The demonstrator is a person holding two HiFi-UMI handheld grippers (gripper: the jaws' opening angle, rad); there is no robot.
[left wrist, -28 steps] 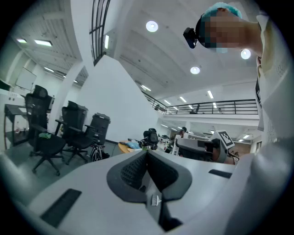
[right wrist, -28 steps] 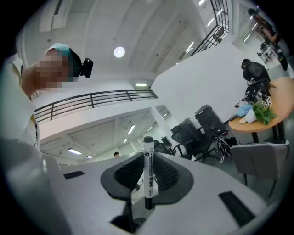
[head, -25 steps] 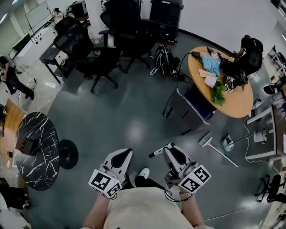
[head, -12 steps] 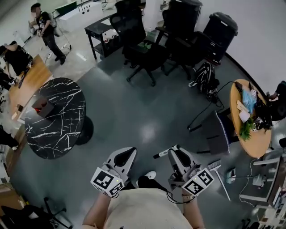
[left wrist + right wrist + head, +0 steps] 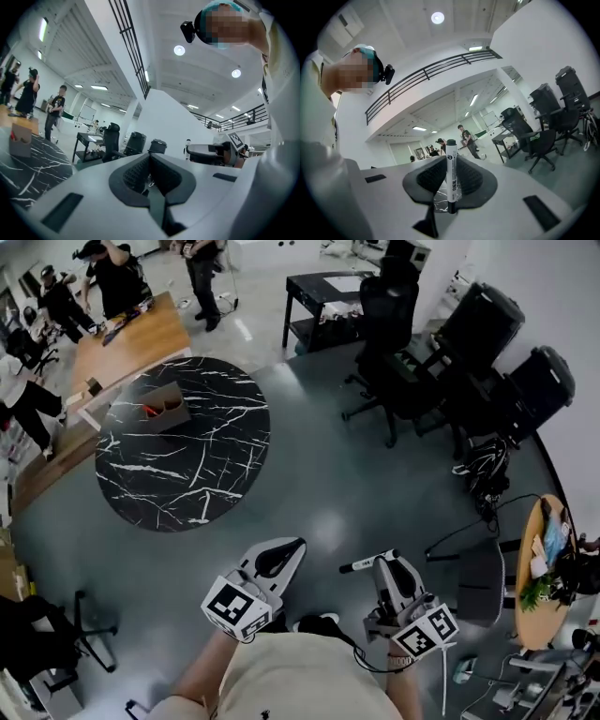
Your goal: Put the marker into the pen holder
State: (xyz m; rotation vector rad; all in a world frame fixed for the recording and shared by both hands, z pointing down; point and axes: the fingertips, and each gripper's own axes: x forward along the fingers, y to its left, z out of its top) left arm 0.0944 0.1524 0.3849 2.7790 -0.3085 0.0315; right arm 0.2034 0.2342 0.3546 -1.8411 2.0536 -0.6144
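A white marker (image 5: 367, 562) with a black cap is clamped in my right gripper (image 5: 385, 564), low in the head view over grey floor. In the right gripper view the marker (image 5: 451, 176) stands upright between the pads, cap end up. My left gripper (image 5: 280, 556) is beside it, shut and empty; its pads (image 5: 140, 172) meet in the left gripper view. The pen holder, a brown cardboard box (image 5: 162, 409), sits on the far side of a round black marble table (image 5: 202, 474) ahead and to the left. The box (image 5: 19, 139) also shows at the left edge of the left gripper view.
Black office chairs (image 5: 417, 362) and a black desk (image 5: 328, 298) stand at the back right. A wooden table (image 5: 131, 341) with several people around it lies beyond the marble table. A round wooden table (image 5: 536, 563) and cables (image 5: 483, 474) are at the right.
The head view has swung left, bringing the marble table and box from the left edge to ahead. Both grippers keep their places, the right still holding the marker.
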